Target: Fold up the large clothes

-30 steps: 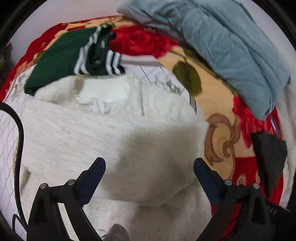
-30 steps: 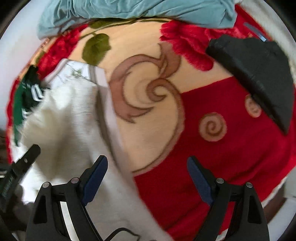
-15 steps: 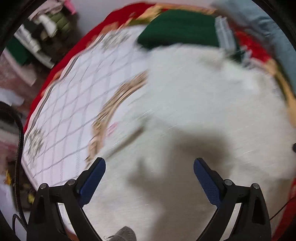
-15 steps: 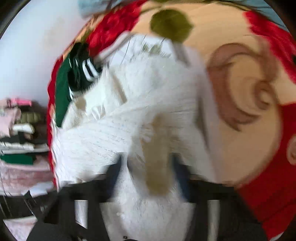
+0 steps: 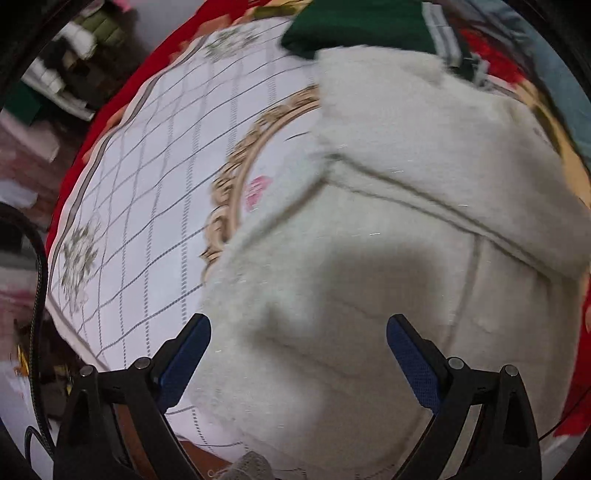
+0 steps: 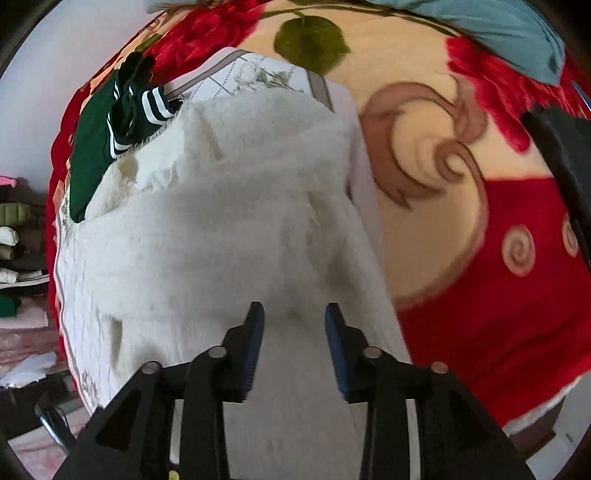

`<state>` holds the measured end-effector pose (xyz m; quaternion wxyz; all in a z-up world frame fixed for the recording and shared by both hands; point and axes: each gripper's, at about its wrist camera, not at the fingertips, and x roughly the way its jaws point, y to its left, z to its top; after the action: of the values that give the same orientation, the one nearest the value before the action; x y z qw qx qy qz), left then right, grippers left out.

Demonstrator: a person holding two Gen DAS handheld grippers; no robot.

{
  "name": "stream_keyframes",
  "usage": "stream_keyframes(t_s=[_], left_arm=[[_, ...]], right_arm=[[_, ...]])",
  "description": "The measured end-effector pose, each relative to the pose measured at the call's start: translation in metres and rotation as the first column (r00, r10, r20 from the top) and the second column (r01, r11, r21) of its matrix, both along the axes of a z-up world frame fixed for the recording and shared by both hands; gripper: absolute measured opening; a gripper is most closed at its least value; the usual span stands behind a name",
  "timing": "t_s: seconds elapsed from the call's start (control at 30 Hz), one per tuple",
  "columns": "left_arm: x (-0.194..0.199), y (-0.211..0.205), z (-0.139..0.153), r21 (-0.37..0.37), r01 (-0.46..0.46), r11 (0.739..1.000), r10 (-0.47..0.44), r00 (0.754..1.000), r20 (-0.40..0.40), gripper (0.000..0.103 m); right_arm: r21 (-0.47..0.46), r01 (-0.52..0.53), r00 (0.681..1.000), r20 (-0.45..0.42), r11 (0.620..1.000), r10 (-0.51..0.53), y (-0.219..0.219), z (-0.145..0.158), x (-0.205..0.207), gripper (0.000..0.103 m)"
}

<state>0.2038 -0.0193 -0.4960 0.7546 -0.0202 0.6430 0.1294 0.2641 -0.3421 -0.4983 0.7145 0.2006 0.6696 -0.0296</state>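
Note:
A large fluffy white garment (image 5: 388, 240) lies spread on the white patterned cloth (image 5: 155, 192) over the bed. My left gripper (image 5: 297, 339) is open and hovers just above the garment's near part, holding nothing. In the right wrist view the same white garment (image 6: 229, 221) fills the middle. My right gripper (image 6: 294, 325) has its jaws narrowed on a raised fold of the garment, which bunches up between the blue pads.
A green garment with white stripes (image 6: 110, 125) lies at the far edge of the white one, also in the left view (image 5: 362, 26). A grey-blue garment (image 6: 498, 26) and a black item (image 6: 561, 147) lie on the red floral blanket (image 6: 480, 295). Stacked clothes (image 6: 18, 236) stand at left.
My right gripper swung left from the blanket over the white garment and closed on a fold of it. My left gripper turned left over the garment, staying open.

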Motion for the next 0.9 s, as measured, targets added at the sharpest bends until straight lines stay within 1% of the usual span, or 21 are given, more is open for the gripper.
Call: stream_keyframes(t_s=[0.1,0.17,0.2,0.23,0.27,0.33,0.37,0.4,0.43,0.47,0.5,0.53,0.6,0.63,0.67,0.73,0.77,0.8,0.83,0.87,0.9], left_arm=[[0.009,-0.025,0.000,0.025,0.046,0.999,-0.047,0.999,0.027,0.097],[0.015,-0.034,-0.005,0.022,0.039,0.999,-0.039,0.999,0.029,0.097],[0.019,-0.040,-0.009,0.026,0.020,0.999,-0.021,0.999,0.037,0.097],[0.023,-0.043,-0.013,0.037,0.007,0.999,-0.008,0.999,0.035,0.097],[0.027,-0.041,-0.016,0.042,-0.003,0.999,0.002,0.999,0.035,0.097],[0.034,-0.049,-0.025,0.086,-0.032,0.996,0.029,0.999,0.036,0.097],[0.037,-0.047,-0.027,0.095,-0.048,0.994,0.044,0.998,0.037,0.097],[0.038,-0.048,-0.029,0.111,-0.080,0.991,0.076,0.996,0.046,0.097],[0.038,-0.050,-0.029,0.130,-0.105,0.986,0.100,0.994,0.049,0.097],[0.036,-0.053,-0.027,0.147,-0.131,0.981,0.123,0.991,0.057,0.097],[0.032,-0.054,-0.026,0.168,-0.159,0.973,0.149,0.986,0.068,0.097],[0.029,-0.057,-0.024,0.191,-0.185,0.964,0.174,0.982,0.076,0.097],[0.023,-0.063,-0.020,0.215,-0.232,0.949,0.217,0.972,0.089,0.097],[0.020,-0.067,-0.018,0.235,-0.257,0.937,0.241,0.966,0.095,0.097],[0.017,-0.070,-0.015,0.247,-0.270,0.931,0.253,0.962,0.099,0.097],[0.009,-0.082,-0.009,0.274,-0.308,0.911,0.287,0.951,0.112,0.097],[0.007,-0.087,-0.007,0.281,-0.315,0.906,0.295,0.949,0.114,0.097],[0.002,-0.096,-0.003,0.298,-0.323,0.898,0.301,0.946,0.121,0.097],[-0.001,-0.105,0.000,0.314,-0.320,0.894,0.296,0.947,0.121,0.097],[-0.003,-0.109,0.000,0.325,-0.312,0.893,0.289,0.950,0.117,0.097],[-0.008,-0.122,0.002,0.339,-0.295,0.893,0.276,0.955,0.105,0.097]], right_arm=[[0.025,0.015,1.000,0.002,1.000,-0.015,-0.013,-0.001,-0.006,0.038],[0.069,0.032,0.999,0.006,0.997,-0.033,-0.034,-0.013,-0.001,0.038],[0.100,0.036,0.999,0.010,0.994,-0.037,-0.037,-0.019,0.006,0.040],[0.141,0.040,0.999,0.000,0.989,-0.040,-0.040,-0.035,0.018,0.043],[0.160,0.044,0.999,-0.015,0.986,-0.042,-0.039,-0.046,0.027,0.048],[0.215,0.045,0.998,-0.044,0.976,-0.036,-0.037,-0.071,0.043,0.048],[0.251,0.042,0.999,-0.041,0.967,-0.032,-0.035,-0.081,0.051,0.035],[0.247,0.030,0.999,-0.024,0.969,-0.025,-0.033,-0.083,0.057,0.016],[0.200,-0.005,1.000,0.024,0.980,0.000,-0.030,-0.076,0.064,0.011],[0.188,-0.035,0.998,0.067,0.981,0.023,-0.029,-0.067,0.067,0.008],[0.180,-0.064,0.993,0.113,0.982,0.044,-0.027,-0.055,0.070,0.008],[0.160,-0.111,0.979,0.189,0.981,0.080,-0.027,-0.034,0.073,0.008],[0.128,-0.161,0.959,0.252,0.979,0.125,-0.028,-0.017,0.078,0.008],[0.098,-0.194,0.953,0.254,0.976,0.164,-0.030,-0.017,0.085,0.008],[0.094,-0.216,0.954,0.232,0.972,0.189,-0.031,-0.024,0.090,0.008],[0.134,-0.282,0.956,0.126,0.950,0.266,-0.030,-0.049,0.104,0.008],[0.163,-0.298,0.954,0.094,0.940,0.286,-0.032,-0.055,0.105,0.010],[0.198,-0.308,0.951,0.094,0.931,0.295,-0.039,-0.054,0.104,0.016],[0.191,-0.327,0.944,0.113,0.926,0.310,-0.045,-0.048,0.102,0.020],[0.181,-0.345,0.936,0.132,0.921,0.325,-0.051,-0.041,0.099,0.029],[0.177,-0.358,0.931,0.149,0.917,0.334,-0.057,-0.034,0.094,0.036]])
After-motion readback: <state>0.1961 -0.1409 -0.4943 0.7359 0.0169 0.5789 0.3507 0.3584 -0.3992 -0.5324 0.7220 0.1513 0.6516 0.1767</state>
